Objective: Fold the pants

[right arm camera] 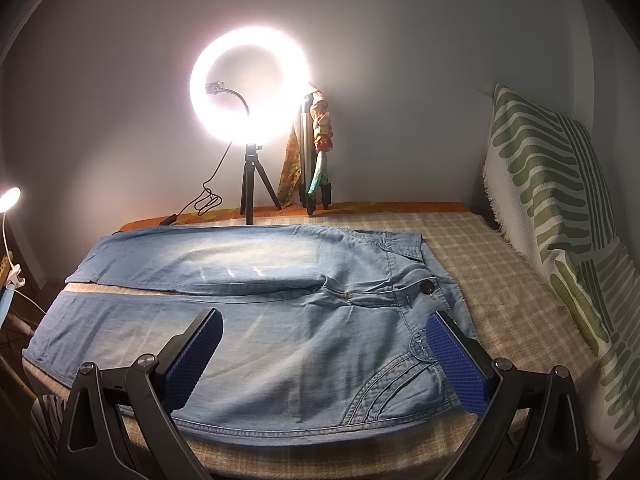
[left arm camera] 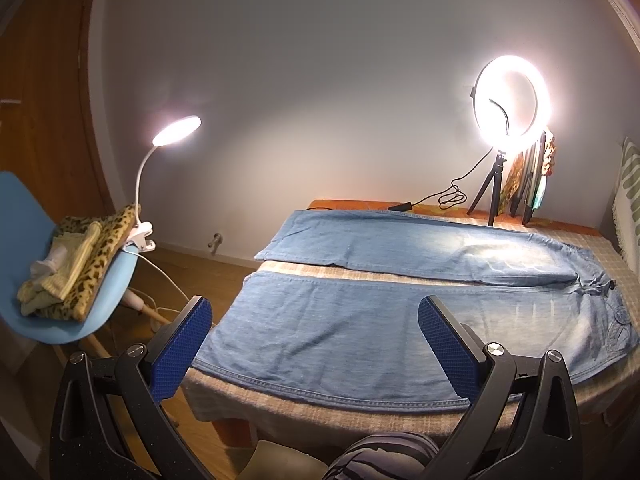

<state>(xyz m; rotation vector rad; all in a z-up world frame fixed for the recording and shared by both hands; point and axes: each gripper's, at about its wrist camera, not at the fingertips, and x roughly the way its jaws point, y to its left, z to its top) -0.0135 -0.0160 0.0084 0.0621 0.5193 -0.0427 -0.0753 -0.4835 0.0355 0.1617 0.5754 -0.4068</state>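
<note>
Light blue denim pants [left arm camera: 352,332] lie flat on a checked blanket, both legs spread apart and pointing left, waistband at the right. In the right wrist view the pants [right arm camera: 280,344] show the button and front pocket stitching at the right. My left gripper [left arm camera: 316,312] is open and empty, hovering above the near leg by its hem. My right gripper [right arm camera: 324,324] is open and empty, hovering above the near hip and pocket area.
A lit ring light on a tripod [right arm camera: 250,88] stands at the bed's far edge with a folded tripod and cloth beside it. A green-patterned pillow [right arm camera: 560,216] leans at the right. A blue chair [left arm camera: 48,264] with folded clothes and a clip lamp [left arm camera: 176,132] stands left.
</note>
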